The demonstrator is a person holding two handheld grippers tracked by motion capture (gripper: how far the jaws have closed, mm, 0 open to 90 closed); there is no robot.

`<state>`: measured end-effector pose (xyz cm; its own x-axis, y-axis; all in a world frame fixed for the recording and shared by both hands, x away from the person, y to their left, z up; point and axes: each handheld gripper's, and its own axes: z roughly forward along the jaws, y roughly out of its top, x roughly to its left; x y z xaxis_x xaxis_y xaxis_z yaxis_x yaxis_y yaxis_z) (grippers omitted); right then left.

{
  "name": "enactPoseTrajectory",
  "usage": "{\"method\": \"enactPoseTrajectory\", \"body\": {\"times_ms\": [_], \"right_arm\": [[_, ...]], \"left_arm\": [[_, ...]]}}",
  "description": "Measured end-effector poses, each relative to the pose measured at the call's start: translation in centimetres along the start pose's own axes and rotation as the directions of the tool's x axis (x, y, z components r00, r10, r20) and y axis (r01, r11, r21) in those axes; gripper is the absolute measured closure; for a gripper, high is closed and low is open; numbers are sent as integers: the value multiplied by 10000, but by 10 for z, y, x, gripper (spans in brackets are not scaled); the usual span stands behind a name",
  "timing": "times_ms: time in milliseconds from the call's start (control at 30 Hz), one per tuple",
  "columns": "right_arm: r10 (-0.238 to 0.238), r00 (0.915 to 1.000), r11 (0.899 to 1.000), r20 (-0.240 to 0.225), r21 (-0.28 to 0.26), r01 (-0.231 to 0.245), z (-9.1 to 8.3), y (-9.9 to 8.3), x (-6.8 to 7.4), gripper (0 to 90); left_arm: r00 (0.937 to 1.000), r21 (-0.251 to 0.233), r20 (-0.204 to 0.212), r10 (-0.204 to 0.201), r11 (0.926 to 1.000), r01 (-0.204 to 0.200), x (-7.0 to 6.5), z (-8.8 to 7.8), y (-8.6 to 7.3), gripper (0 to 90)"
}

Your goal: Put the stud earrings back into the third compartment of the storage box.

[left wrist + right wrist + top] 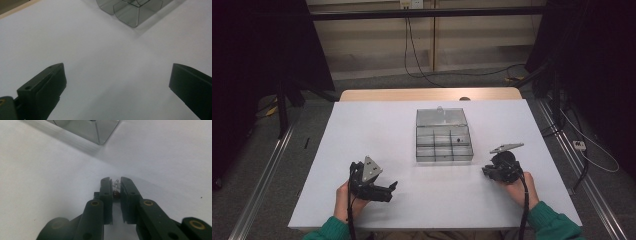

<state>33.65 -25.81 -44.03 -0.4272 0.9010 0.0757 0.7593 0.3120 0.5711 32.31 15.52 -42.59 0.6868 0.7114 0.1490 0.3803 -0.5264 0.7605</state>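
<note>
I hold my right tongs (116, 185) low over the white surface (377, 130), nearly shut on a small dark bead with clear wire legs (116, 192), the clear compartment box (444, 136) ahead, while my left tongs (117, 85) gape wide and hold nothing over bare surface.

Both tongs are black: the left tongs (393, 187) and right tongs (485, 170) carry grey three-cornered plates on top, brass-ringed screw holes, trailing black cables; behind them, green knit sleeves (548, 220).
</note>
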Motion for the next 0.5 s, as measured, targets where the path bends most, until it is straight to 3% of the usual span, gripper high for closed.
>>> {"method": "enactPoseTrajectory", "body": {"times_ms": [500], "right_arm": [[-236,9997,9985,-10,-495,235,-9,2,0,813]], "left_arm": [[10000,-8,1,33,10000,-33,1,-1,0,8]]}}
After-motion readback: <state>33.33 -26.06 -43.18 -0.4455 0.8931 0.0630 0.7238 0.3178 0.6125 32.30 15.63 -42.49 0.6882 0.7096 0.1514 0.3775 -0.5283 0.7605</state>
